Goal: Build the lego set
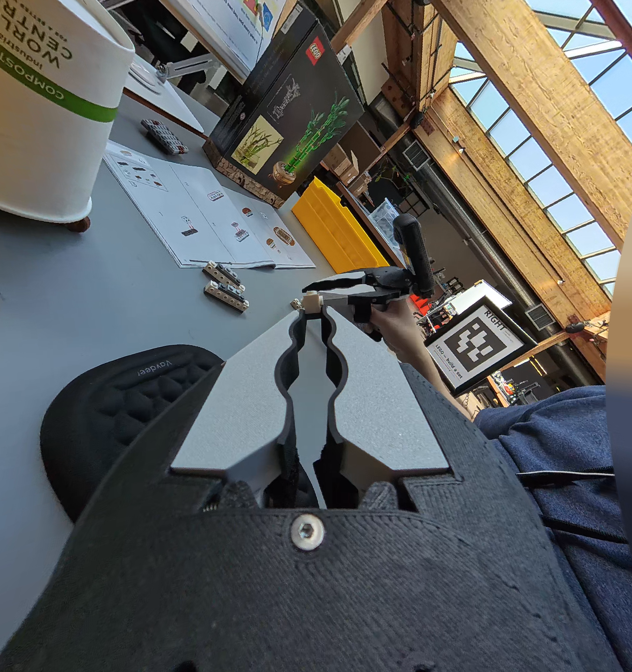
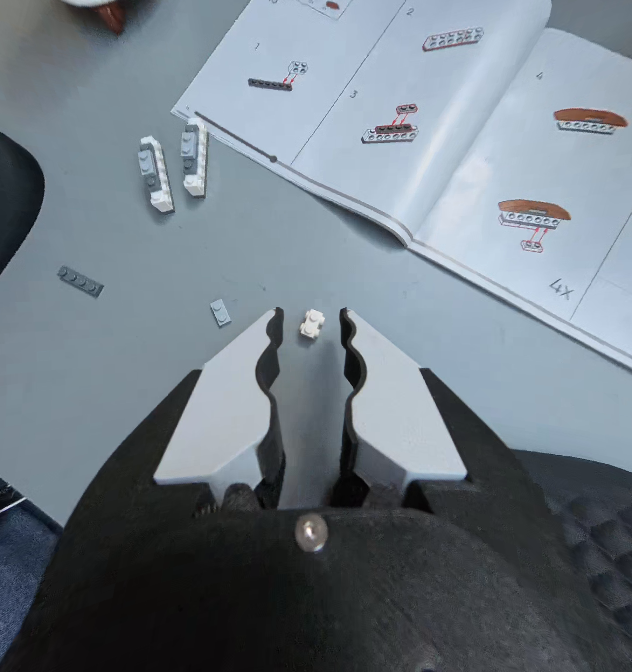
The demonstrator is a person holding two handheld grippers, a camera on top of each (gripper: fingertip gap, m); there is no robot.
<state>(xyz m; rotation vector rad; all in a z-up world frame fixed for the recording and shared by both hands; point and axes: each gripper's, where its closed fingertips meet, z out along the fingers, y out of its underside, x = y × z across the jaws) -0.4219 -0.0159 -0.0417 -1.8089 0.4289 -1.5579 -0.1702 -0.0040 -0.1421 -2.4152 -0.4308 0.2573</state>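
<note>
A small white brick lies on the grey table, between the tips of my right gripper, which is open and just above it. In the left wrist view the same brick sits just past my left gripper. That gripper lies low over the table with its jaws a narrow gap apart and nothing in them. The right gripper, held by a hand, reaches over the brick from the right. Two white-and-grey brick assemblies lie to the left, also in the left wrist view.
An open instruction booklet lies ahead on the right. A dark grey plate and a small light grey plate lie loose. A black wrist rest, white tub, set box and yellow bin stand around. One gripper's finger ends stand about 30 cm off the other's.
</note>
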